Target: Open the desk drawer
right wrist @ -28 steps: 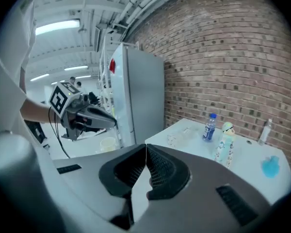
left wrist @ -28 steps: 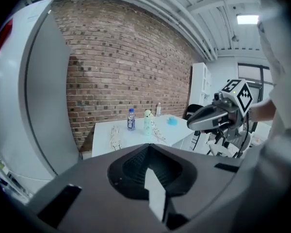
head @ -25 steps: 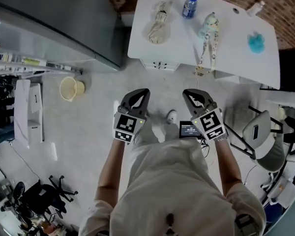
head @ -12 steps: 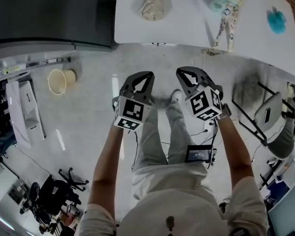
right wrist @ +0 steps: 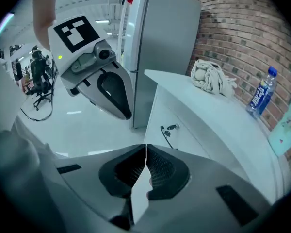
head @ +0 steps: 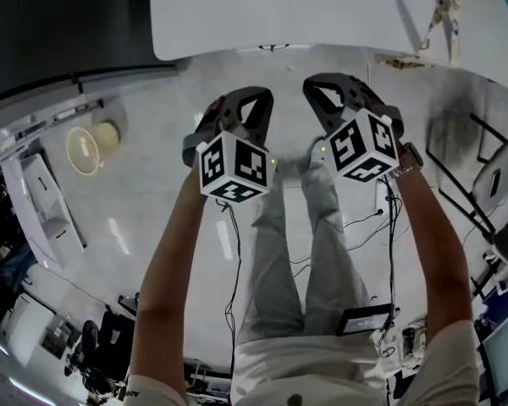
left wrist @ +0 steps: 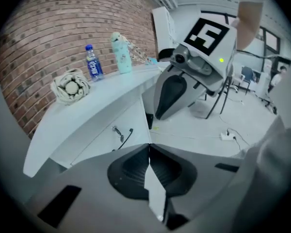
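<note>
Evidently, the drawer handle (left wrist: 124, 137) is lying ahead between the left gripper (left wrist: 149, 147) and right gripper (right wrist: 145, 146), both holding their fingers closed and empty, neither clearly nearer.

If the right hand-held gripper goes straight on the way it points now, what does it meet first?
Most likely the white desk drawer front, close beside its black curved handle; nothing shows in between, though depth is hard to judge.

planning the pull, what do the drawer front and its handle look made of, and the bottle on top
Drawer front: smooth white panel, likely laminated or painted board; matte, even colour. Handle: thin dark bow, probably metal, possibly plastic. Bottle: clear plastic, judging by its blue cap and label.
</note>
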Action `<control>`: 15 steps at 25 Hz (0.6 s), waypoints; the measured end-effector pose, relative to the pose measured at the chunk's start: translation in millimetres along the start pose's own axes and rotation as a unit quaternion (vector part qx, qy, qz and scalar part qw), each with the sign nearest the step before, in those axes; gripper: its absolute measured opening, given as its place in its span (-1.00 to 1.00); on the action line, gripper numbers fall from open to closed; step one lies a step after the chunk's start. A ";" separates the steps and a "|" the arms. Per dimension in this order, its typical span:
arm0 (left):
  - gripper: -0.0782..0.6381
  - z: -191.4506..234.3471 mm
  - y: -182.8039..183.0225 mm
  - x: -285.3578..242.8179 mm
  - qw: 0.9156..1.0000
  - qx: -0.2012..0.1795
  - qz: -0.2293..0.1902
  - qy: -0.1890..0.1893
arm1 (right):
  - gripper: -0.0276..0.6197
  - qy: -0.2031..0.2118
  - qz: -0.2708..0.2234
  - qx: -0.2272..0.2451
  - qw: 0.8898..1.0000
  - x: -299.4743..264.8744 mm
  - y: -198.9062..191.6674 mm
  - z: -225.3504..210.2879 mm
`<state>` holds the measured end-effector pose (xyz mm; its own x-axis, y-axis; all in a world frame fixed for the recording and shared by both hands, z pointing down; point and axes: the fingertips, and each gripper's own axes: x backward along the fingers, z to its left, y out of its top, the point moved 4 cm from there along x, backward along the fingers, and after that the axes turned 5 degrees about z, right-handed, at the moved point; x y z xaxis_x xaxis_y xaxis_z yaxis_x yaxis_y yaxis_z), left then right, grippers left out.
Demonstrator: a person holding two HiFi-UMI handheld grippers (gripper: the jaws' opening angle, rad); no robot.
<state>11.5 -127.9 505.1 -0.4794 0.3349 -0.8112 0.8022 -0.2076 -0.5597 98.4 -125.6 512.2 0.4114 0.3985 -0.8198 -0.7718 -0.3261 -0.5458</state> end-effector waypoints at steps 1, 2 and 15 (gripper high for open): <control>-0.76 -0.3 -3.2 -11.0 1.000 -0.015 0.004 -0.003 | -0.83 -0.004 0.004 0.003 1.000 -8.9 -4.7 -2.2; -0.76 0.2 -6.1 -21.2 1.000 -0.025 0.007 -0.007 | -0.83 -0.009 0.009 0.011 1.000 -17.7 -9.2 -3.4; -0.75 26.8 -33.1 -105.6 0.994 -0.086 0.060 -0.007 | -0.82 -0.046 0.043 0.087 0.994 -92.9 -24.5 -17.8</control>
<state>26.0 -181.0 604.8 -0.3797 0.3035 -0.8739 0.9026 -0.0855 -0.4219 87.7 -169.9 598.7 0.2998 0.4553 -0.8383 -0.8781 -0.2118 -0.4291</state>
